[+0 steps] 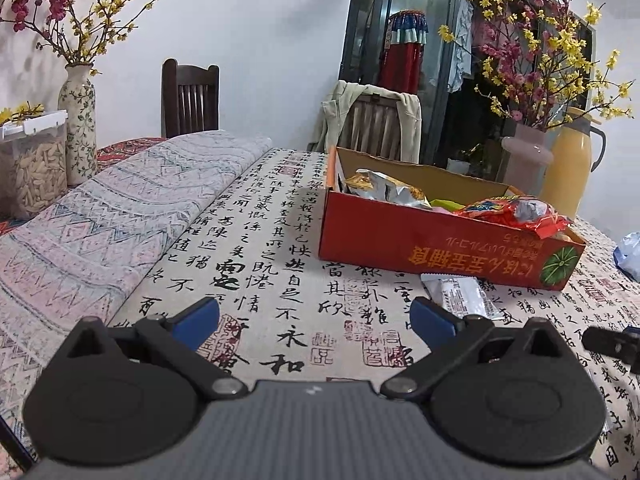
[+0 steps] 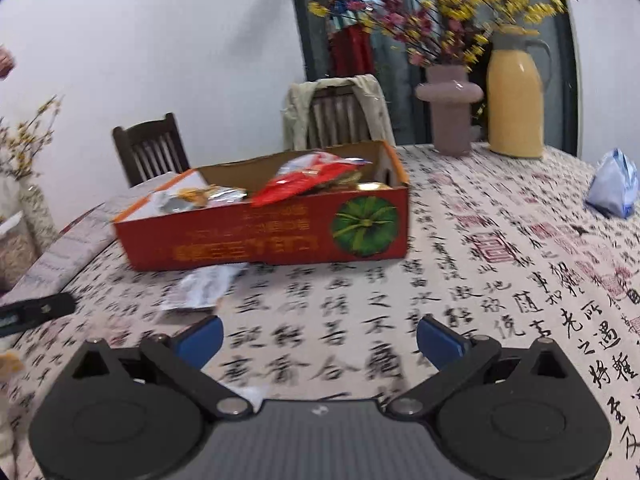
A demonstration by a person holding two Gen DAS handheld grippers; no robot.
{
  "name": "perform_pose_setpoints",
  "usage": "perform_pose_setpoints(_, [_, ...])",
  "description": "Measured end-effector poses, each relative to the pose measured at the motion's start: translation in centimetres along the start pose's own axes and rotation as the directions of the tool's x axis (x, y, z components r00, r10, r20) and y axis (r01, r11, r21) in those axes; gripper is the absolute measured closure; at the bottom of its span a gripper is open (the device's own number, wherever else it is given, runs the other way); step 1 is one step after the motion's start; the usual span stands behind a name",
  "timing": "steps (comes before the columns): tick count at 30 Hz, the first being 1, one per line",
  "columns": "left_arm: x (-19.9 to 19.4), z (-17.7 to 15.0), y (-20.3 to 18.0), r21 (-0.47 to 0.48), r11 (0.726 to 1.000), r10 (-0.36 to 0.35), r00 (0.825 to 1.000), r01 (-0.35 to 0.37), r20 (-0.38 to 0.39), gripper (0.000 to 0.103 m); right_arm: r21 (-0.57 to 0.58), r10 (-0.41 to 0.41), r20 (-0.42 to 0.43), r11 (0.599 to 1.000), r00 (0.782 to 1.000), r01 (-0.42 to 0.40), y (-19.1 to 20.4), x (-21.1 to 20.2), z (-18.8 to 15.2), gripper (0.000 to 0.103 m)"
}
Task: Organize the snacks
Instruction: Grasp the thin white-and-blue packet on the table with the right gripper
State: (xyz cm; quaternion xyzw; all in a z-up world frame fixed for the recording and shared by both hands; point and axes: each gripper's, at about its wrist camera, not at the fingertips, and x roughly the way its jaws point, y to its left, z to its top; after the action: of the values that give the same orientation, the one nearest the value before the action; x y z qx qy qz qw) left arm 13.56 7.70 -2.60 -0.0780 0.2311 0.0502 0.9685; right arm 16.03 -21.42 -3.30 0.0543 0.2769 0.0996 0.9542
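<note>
Left wrist view shows a table under a calligraphy-print cloth [image 1: 280,248], with a folded patterned runner [image 1: 120,216] along its left side. Far right of centre sits a red cardboard box [image 1: 420,240], open-topped and already holding several snack bags [image 1: 516,210], apparently the collecting place. One white snack packet [image 1: 456,294] lies flat on the cloth just beside the box's near wall, probably the next thing to go in. The left gripper [image 1: 314,318] hangs above bare cloth with fingers spread wide and nothing between them; the right gripper [image 2: 320,338] is likewise spread and empty. A pink vase [image 2: 450,112], a yellow jug [image 2: 516,100] and a blue bag [image 2: 614,190] stand well apart, so nothing blocks the packet except the box wall close behind it.
</note>
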Motion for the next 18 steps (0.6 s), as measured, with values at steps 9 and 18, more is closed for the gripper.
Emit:
perform_pose_setpoints(9, [-0.3,-0.1,0.3,-0.010,0.999,-0.031,0.999,0.031,0.014,0.000,0.013,0.037,-0.097,0.999,0.995,-0.036,3.1,0.6,-1.6,0.000])
perform_pose_setpoints(18, [-0.7,-0.2,0.5,-0.019,0.999,-0.046,0.998,0.047,0.031,0.000,-0.058,-0.041,-0.105,0.998,0.994,0.035,4.7,1.1,-2.7,0.000])
